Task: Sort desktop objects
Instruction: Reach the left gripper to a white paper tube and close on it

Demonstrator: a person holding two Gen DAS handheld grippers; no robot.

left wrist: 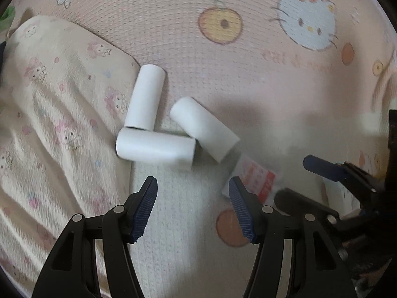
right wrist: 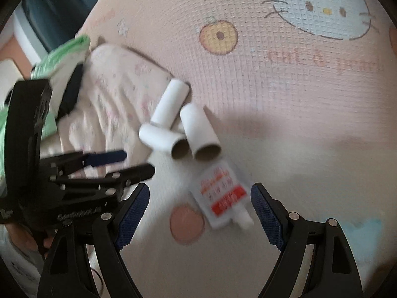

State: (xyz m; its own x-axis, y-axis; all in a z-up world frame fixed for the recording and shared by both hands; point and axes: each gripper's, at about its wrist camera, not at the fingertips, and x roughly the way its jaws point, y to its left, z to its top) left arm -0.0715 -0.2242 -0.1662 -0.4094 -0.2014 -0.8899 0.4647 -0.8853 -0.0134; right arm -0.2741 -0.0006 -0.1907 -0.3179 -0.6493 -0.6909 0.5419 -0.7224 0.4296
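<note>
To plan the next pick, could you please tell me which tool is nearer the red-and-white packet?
Right. The right tool hangs open directly over the red-and-white packet; the left tool is off beside it, facing the white tubes.

A: Where do the three paper tubes sit?

B: In a cluster on the printed mat (left wrist: 248, 79). The far tube (left wrist: 146, 96) lies beside the folded cloth's (left wrist: 49, 104) edge, its near end touching the near-left tube (left wrist: 155, 147), which lies crosswise and partly on that cloth. The right tube (left wrist: 204, 129) angles away, its near end by the crosswise one's right end.

A: And the packet?

B: The small packet (right wrist: 222, 195) lies nearer than the tubes, to their right, between the right tool's (right wrist: 199, 214) parted fingers. The left tool (left wrist: 193, 208) hangs before the crosswise tube, apart from it.

A: Anything behind the cloth?

B: A bag (right wrist: 67, 54) at its far left.
</note>
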